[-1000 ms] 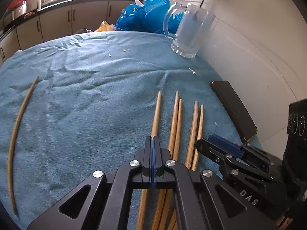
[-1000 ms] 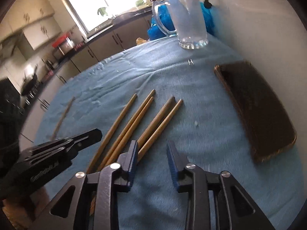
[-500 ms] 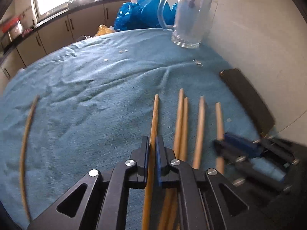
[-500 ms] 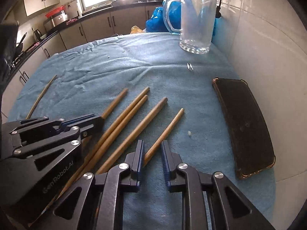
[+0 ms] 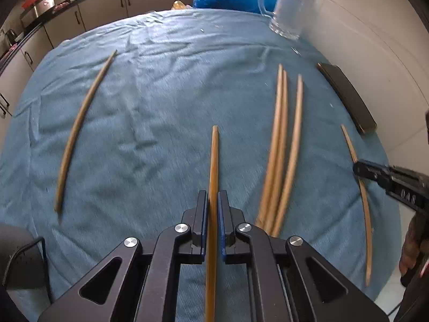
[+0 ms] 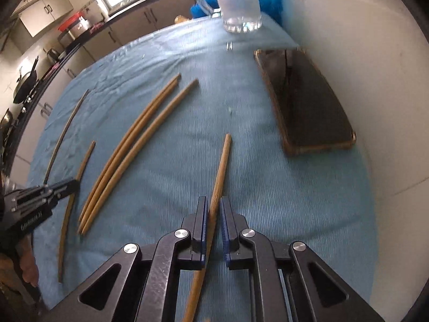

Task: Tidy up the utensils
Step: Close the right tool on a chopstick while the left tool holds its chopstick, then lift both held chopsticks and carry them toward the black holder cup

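Chopsticks are getting split up: your left gripper [image 5: 212, 224] is clamping one chopstick [image 5: 214, 161], and your right gripper [image 6: 213, 225], jaws just closing, is now pinching another [image 6: 221, 171]. Both are lifting away from the group. A sec ago all five lay together; now three [image 5: 281, 145] are lying at 1 o'clock on the blue cloth [image 5: 161, 94], w/ the glass mug [image 6: 238, 2] at 12.

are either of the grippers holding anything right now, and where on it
Yes, both. The left gripper is shut on one chopstick, the right gripper on another chopstick. Each grips partway along the shaft, one end sticking out ahead of the jaws.
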